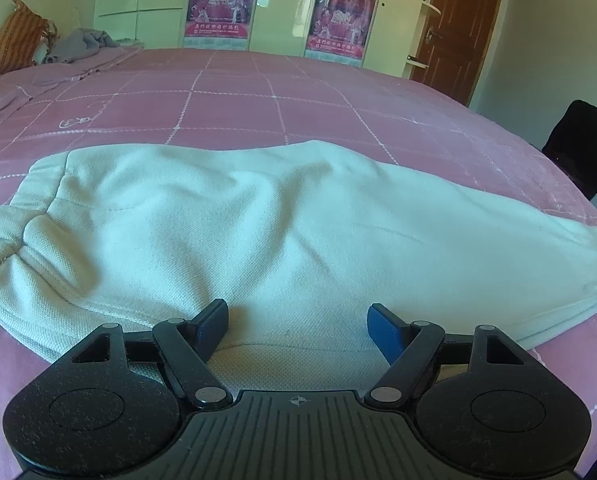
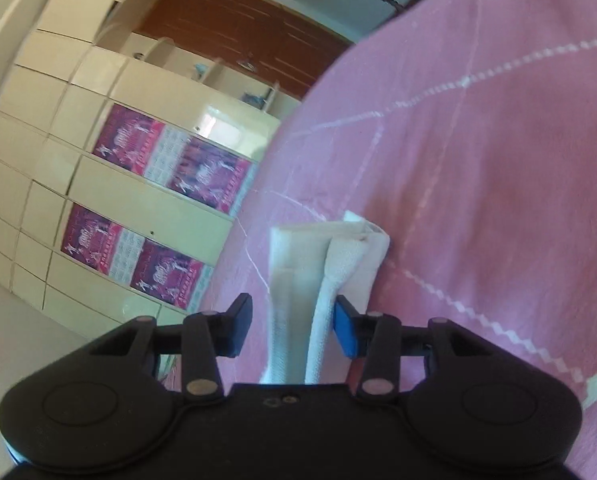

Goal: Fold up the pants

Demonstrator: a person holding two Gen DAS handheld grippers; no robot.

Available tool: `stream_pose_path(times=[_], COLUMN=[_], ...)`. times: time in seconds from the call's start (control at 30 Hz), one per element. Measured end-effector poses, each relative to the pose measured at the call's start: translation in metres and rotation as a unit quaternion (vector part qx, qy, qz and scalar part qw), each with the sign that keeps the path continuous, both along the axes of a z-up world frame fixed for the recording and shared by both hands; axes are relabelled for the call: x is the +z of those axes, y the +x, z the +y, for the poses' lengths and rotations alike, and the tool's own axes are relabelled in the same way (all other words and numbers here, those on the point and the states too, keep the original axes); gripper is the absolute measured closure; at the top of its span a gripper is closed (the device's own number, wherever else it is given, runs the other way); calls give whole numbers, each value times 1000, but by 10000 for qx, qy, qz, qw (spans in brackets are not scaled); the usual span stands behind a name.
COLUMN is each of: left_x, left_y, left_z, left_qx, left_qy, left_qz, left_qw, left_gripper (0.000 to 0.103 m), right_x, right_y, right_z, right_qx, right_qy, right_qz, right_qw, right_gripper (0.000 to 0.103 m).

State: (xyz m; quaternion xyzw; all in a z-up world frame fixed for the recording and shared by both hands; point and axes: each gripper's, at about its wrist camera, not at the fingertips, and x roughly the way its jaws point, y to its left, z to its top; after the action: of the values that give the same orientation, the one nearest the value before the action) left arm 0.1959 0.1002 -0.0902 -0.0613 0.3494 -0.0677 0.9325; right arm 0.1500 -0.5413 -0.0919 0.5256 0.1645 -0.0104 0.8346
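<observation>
White pants [image 1: 258, 224] lie folded lengthwise across the pink bed, waistband at the left [image 1: 14, 220], leg end at the right. My left gripper [image 1: 296, 326] is open and hovers low over the near edge of the pants, holding nothing. In the right wrist view, tilted sideways, my right gripper [image 2: 294, 328] is open, and the hem end of the pants [image 2: 330, 256] sits between its fingers. The cloth touches the blue pad [image 2: 344, 330] but is not clamped.
The pink checked bedspread [image 1: 258, 96] covers the bed. A grey garment [image 1: 82, 44] and an orange pillow [image 1: 16, 36] lie at the far left. Cream wardrobes with posters [image 1: 220, 4] and a brown door [image 1: 458, 28] stand behind. A black chair [image 1: 582, 144] stands at the right.
</observation>
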Motion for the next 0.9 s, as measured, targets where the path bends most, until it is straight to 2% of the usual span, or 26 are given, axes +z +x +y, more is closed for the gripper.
stream_pose_path(times=[0.13,0.2,0.27,0.33,0.37,0.4,0.43,0.47,0.5,0.53,0.6,0.67,0.7,0.8,0.9], left_x=[0,1,8,21,26,30,30,27,19,12,10,10,9,7,6], left_y=[1,1,-3,-11,-15,-17,-16,-12,-6,-4,-6,-5,-5,-5,-6], left_z=[1,0,1,4,8,14,20,27,34,41,44,42,41,40,42], left_qx=[-31,-6,169,376,526,717,875,1073,1189,1158,1124,1124,1135,1120,1076], left_qy=[-29,-4,2,111,193,323,474,667,748,665,606,682,681,662,629], left_qz=[7,-7,-140,-413,-496,-520,-442,-174,162,321,259,255,246,215,180], left_qw=[10000,10000,9998,9984,9972,9955,9941,9918,9900,9905,9915,9910,9909,9913,9920], left_gripper=[27,27,27,27,27,27,27,27,27,27,27,27,27,27,27], right_x=[-7,-10,-13,-12,-11,-9,-6,-5,-6,-8,-11,-9,-7,3,23], right_y=[-7,-6,3,4,6,8,9,9,10,11,11,14,16,25,30], right_z=[-9,-7,-4,-3,-3,0,2,3,4,5,4,4,6,15,31], right_qx=[38,46,-1,-103,-104,-106,-88,-80,-68,-53,-81,-82,-65,-70,-128], right_qy=[142,-136,-505,-520,-565,-711,-817,-887,-939,-925,-750,-747,-848,-1313,-1735], right_qz=[7,374,1047,1085,1134,1239,1268,1293,1368,1370,1302,1331,1387,1562,1428], right_qw=[9999,9992,9932,9927,9919,9897,9885,9876,9861,9862,9886,9882,9867,9789,9744], right_gripper=[53,54,70,71,81,84,84,85,84,83,76,77,84,94,95])
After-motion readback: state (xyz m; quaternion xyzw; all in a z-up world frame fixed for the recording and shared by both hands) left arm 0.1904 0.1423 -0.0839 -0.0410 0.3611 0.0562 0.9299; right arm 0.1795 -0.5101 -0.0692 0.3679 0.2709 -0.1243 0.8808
